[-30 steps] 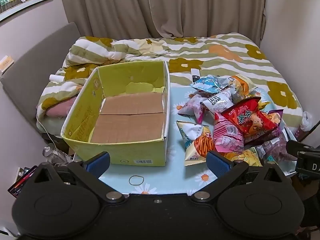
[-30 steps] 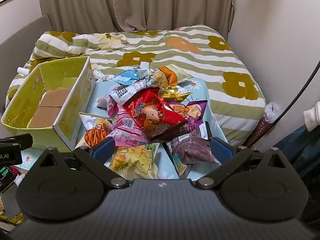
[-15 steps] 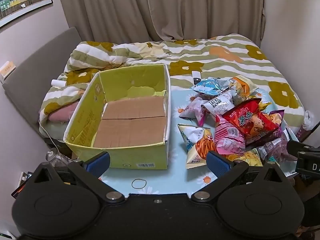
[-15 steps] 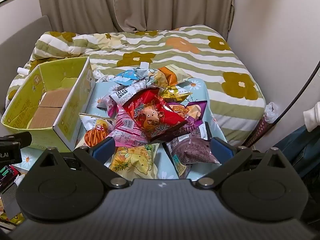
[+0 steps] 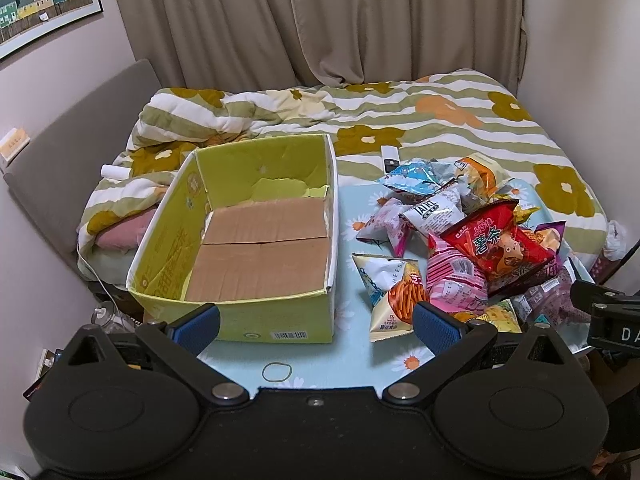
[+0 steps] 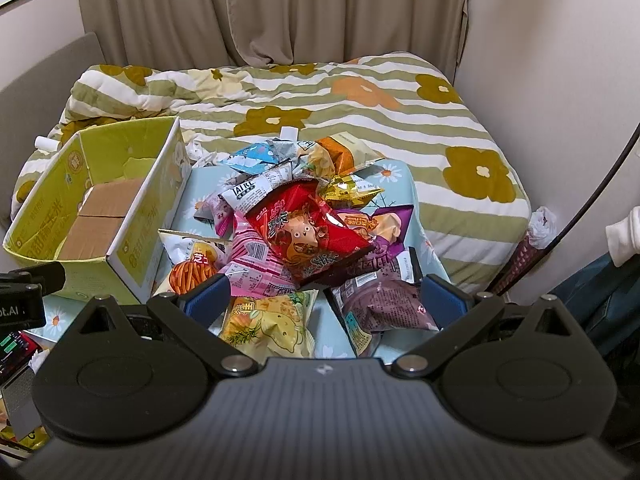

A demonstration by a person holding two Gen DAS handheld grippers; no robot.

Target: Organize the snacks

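Note:
An open yellow-green cardboard box point(image 5: 256, 316) with nothing in it stands on the left of a small table; it also shows in the right wrist view point(image 6: 136, 236). A heap of snack bags lies to its right, topped by a red bag point(image 5: 496, 244) point(image 6: 308, 232). A white and orange bag point(image 5: 390, 292) lies nearest the box. A yellow bag point(image 6: 268, 320) and a purple bag point(image 6: 380, 304) lie at the table's near edge. My left gripper point(image 5: 316, 326) is open and empty in front of the box. My right gripper point(image 6: 326, 300) is open and empty above the yellow and purple bags.
The table has a light blue daisy cloth point(image 5: 352, 364) with a rubber band point(image 5: 277, 371) on it. Behind it is a bed with a striped flower quilt point(image 5: 400, 120), a white remote point(image 5: 390, 158) on it. Curtains and walls close in the back and right.
My left gripper has drawn back and risen, so the box and snack heap look smaller and lower in its view. The right gripper has hardly moved.

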